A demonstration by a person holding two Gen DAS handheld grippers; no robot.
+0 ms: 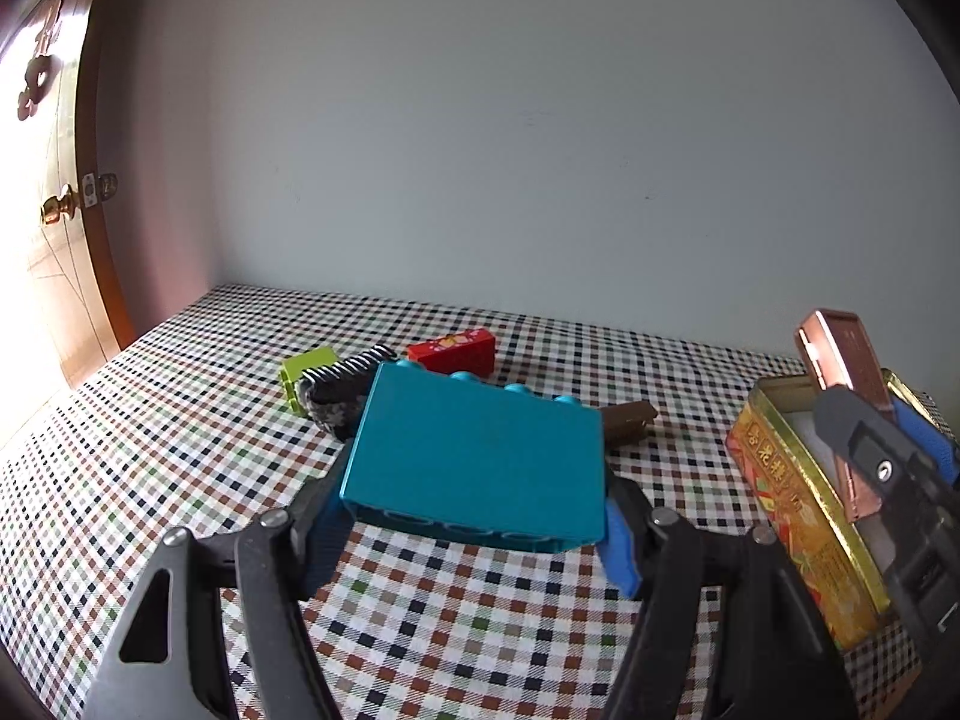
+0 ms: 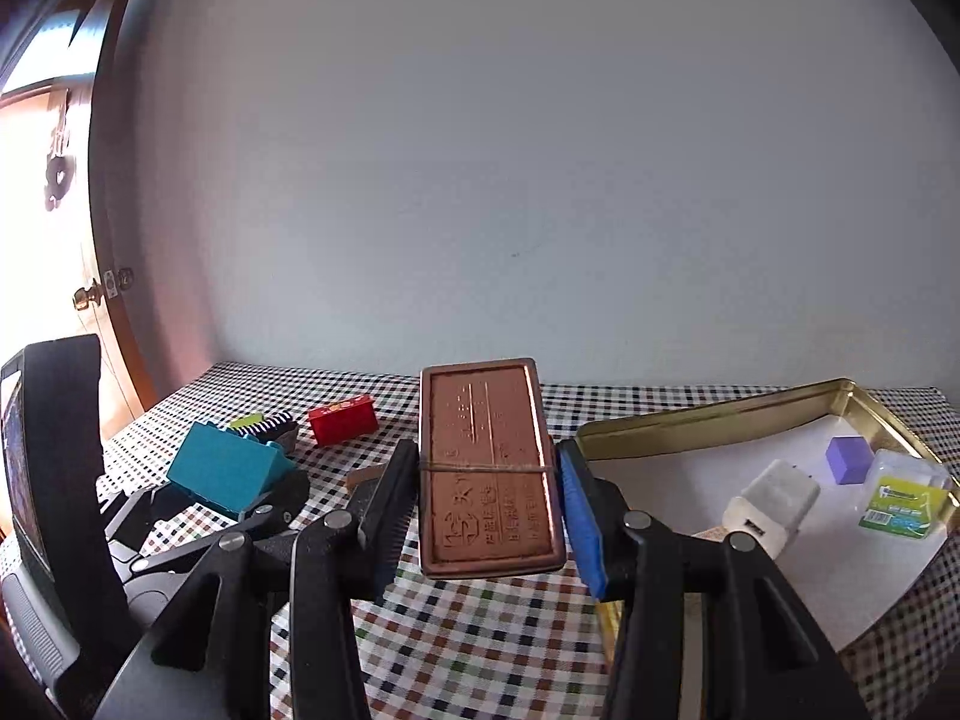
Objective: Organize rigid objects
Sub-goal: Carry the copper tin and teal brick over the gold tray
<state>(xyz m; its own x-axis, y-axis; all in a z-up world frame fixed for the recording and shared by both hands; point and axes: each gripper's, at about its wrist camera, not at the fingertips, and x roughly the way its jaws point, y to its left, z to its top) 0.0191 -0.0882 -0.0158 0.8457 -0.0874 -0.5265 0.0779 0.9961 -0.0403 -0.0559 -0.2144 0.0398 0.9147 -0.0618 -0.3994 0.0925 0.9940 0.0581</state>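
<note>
My left gripper [image 1: 474, 516] is shut on a teal toy brick [image 1: 480, 462] and holds it above the checked tablecloth; it also shows in the right wrist view [image 2: 225, 474]. My right gripper [image 2: 489, 510] is shut on a flat copper-coloured tin [image 2: 489, 468] with a rubber band around it, held beside the open gold tin box [image 2: 708, 414]. In the left wrist view the copper tin [image 1: 846, 360] stands over the gold box [image 1: 798, 516]. Inside the box lie a white charger [image 2: 774, 504], a purple cube [image 2: 847, 459] and a small clear floss case [image 2: 903, 501].
On the cloth behind the teal brick lie a red brick [image 1: 456, 351], a lime green brick [image 1: 303, 375], a black-and-white striped piece [image 1: 342, 390] and a brown block [image 1: 627, 420]. A wall runs along the back; a door with a brass knob [image 1: 57, 210] is at left.
</note>
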